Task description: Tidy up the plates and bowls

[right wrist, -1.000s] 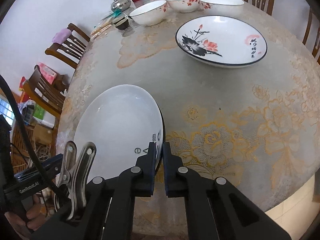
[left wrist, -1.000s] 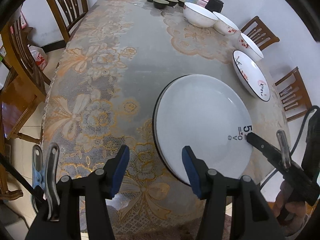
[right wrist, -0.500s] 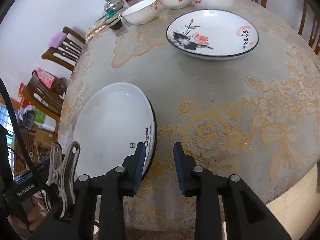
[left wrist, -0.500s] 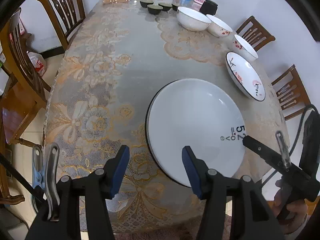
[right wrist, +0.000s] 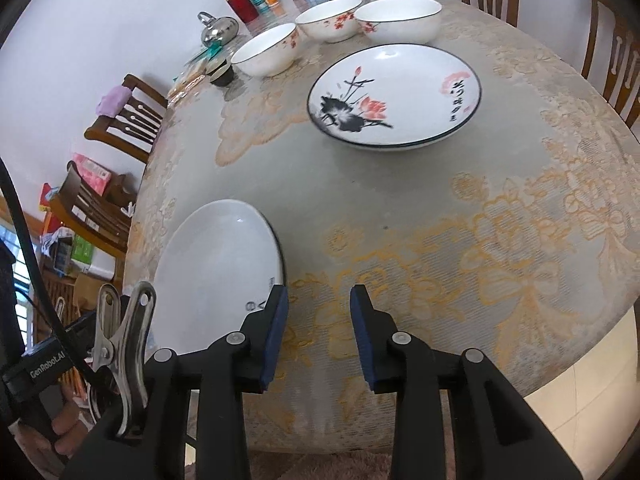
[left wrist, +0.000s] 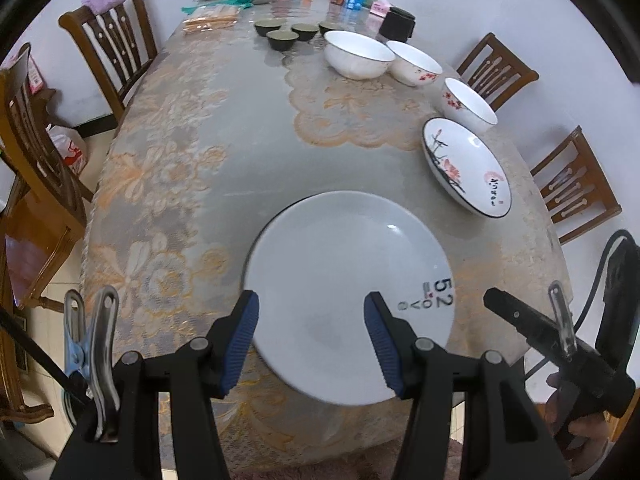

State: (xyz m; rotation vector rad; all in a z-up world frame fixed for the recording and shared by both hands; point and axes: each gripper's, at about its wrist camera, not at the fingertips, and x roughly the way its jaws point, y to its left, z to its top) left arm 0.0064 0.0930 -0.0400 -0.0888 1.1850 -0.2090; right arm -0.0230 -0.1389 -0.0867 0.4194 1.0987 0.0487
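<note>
The white plate (left wrist: 340, 280) lies flat on the lace-covered table (left wrist: 248, 152), near its front edge, with black lettering printed at its right rim. The left gripper (left wrist: 311, 320) hangs above the plate's near portion with its jaws parted and nothing between the blue pads; the plate is not touched. The right gripper (right wrist: 318, 320) sits just to the right of the plate (right wrist: 218, 276). Its jaws have just been opening, and they now stand apart over bare tablecloth, released from the rim and holding nothing. Farther back on the right side rests the lotus plate (right wrist: 394, 94), with 3 white bowls (right wrist: 328, 20) in a row behind it.
</note>
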